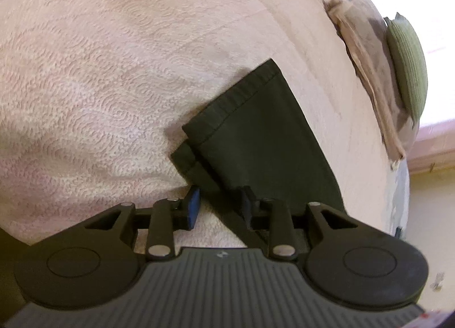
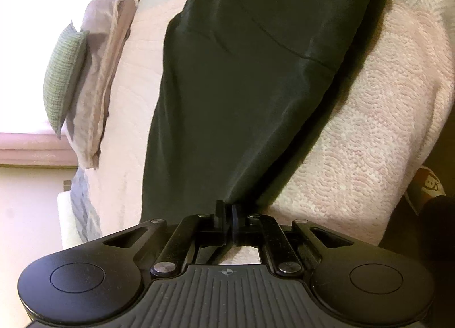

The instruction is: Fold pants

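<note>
- The dark pants are laid out long on the bed, over its pale textured cover. The leg hems sit toward the middle of the bed, not lined up: one cuff pokes out from under the other.
- The left gripper is parted, with the edge of the lower leg running between its fingers. The pads don't look pressed on the cloth, so I'd call it released, probably lining up a pinch.
- The right gripper is clenched on a bunched bit of the pants near the bed's edge, likely to lift that end for a fold.
- Pillows sit at the far edge, well clear.
</note>
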A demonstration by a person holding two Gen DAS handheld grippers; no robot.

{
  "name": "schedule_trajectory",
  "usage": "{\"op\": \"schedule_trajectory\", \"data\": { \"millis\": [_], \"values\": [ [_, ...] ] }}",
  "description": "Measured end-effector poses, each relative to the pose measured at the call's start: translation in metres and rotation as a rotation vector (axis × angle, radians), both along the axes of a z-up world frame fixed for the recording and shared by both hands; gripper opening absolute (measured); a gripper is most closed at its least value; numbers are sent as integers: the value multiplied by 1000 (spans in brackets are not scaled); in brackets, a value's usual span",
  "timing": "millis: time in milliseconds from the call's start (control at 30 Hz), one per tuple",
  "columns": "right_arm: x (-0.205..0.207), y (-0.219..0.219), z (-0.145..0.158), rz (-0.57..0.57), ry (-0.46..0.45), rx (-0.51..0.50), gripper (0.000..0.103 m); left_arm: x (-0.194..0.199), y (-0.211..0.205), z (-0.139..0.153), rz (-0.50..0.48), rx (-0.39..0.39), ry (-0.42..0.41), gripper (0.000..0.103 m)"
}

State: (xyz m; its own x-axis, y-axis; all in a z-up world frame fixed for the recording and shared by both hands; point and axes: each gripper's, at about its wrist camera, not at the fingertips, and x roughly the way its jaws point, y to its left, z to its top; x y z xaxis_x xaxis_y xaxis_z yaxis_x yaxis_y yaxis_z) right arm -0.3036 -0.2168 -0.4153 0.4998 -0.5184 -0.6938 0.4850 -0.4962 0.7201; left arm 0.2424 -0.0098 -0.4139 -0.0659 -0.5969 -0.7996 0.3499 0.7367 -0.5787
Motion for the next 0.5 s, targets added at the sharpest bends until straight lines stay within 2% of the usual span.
{"op": "schedule_trajectory", "data": {
  "millis": [233, 333, 500],
  "values": [
    [1, -1, 1, 16, 16, -7, 1, 7, 4, 6, 51, -57, 37, 26],
    [-2, 2, -1, 15, 11, -3, 1, 7, 2, 5, 46, -37, 16, 26],
    [-3, 1, -2, 23, 11, 9, 1, 8, 12, 12, 41, -10, 30, 26]
  ]
}}
